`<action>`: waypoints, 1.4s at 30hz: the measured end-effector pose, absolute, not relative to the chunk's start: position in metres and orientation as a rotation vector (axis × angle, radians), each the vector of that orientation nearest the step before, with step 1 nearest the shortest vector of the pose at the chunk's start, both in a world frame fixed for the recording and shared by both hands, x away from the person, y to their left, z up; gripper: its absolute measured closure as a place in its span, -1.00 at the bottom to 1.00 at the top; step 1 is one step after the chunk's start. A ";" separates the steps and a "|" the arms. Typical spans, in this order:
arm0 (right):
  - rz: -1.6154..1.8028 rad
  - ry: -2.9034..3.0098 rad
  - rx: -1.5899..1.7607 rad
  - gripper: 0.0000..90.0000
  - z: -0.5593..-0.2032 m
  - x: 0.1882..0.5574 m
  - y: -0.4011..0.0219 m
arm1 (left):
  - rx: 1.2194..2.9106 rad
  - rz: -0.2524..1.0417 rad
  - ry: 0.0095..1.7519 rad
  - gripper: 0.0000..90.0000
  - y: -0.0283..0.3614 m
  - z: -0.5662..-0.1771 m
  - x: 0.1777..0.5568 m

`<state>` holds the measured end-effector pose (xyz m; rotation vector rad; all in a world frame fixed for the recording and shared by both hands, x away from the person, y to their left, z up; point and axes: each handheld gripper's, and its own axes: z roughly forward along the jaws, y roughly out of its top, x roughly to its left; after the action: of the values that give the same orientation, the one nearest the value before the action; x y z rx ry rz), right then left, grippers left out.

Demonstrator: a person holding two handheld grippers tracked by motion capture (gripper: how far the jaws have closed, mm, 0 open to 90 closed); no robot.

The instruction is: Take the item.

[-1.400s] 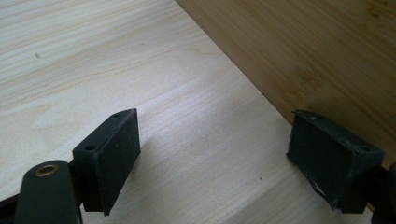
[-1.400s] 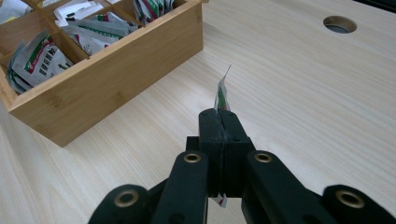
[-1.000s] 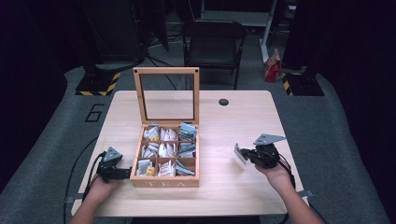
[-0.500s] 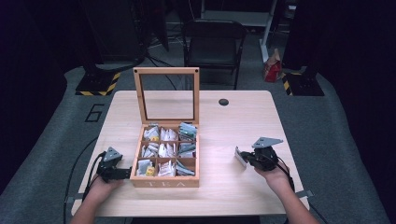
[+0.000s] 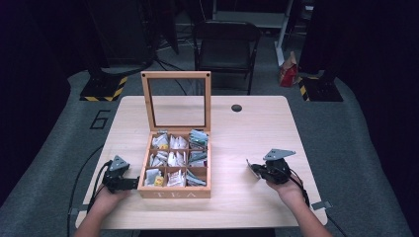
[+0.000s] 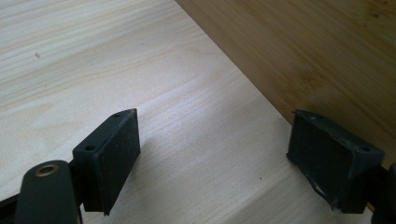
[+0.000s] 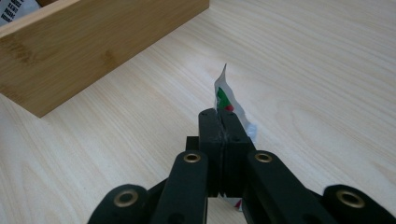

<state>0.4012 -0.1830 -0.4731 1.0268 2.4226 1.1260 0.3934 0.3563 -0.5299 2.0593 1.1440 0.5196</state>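
Pinching a small silvery foil tea packet (image 7: pixel 227 99) with a red and green print, the right gripper (image 5: pixel 258 169) has its black jaws clenched flat on it, the packet's tip sticking out past the pads. It hovers low over the pale wooden table (image 5: pixel 257 133), at about three o'clock from the bamboo tea box (image 5: pixel 174 190) and well apart from it. The box stands with its glass-paned lid (image 5: pixel 176 101) upright at twelve o'clock, its compartments holding more packets. At nine o'clock of the box, the left gripper (image 5: pixel 134 182) rests on the table with jaws spread and nothing between them, one pad (image 6: pixel 329 156) just beside the box wall.
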 end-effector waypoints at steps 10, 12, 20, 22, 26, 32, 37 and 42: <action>1.112 2.459 1.016 0.99 -0.481 0.397 -0.175 | 2.059 0.520 1.144 -0.63 0.356 -0.530 0.393; 1.111 2.455 1.019 0.98 -0.483 0.397 -0.173 | 2.059 0.520 1.144 -0.63 0.356 -0.530 0.393; 1.099 2.491 0.985 0.98 -0.488 0.394 -0.165 | 2.059 0.520 1.144 -0.63 0.356 -0.530 0.393; 1.095 2.507 0.969 0.98 -0.489 0.394 -0.164 | 2.058 0.520 1.144 -0.63 0.356 -0.530 0.393; 1.089 2.524 0.966 0.98 -0.492 0.393 -0.160 | 2.059 0.521 1.144 -0.63 0.356 -0.530 0.393; 1.077 2.539 0.962 0.97 -0.496 0.392 -0.157 | 2.059 0.521 1.145 -0.63 0.356 -0.530 0.393; 1.062 2.561 0.957 0.97 -0.498 0.392 -0.155 | 2.064 0.518 1.146 -0.63 0.356 -0.530 0.393; 1.061 2.579 0.963 0.94 -0.504 0.392 -0.154 | 2.065 0.515 1.146 -0.63 0.357 -0.529 0.393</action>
<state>0.3922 -0.1540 -0.5041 0.9631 2.5788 1.0608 0.3930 0.3565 -0.5295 2.0651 1.1455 0.5151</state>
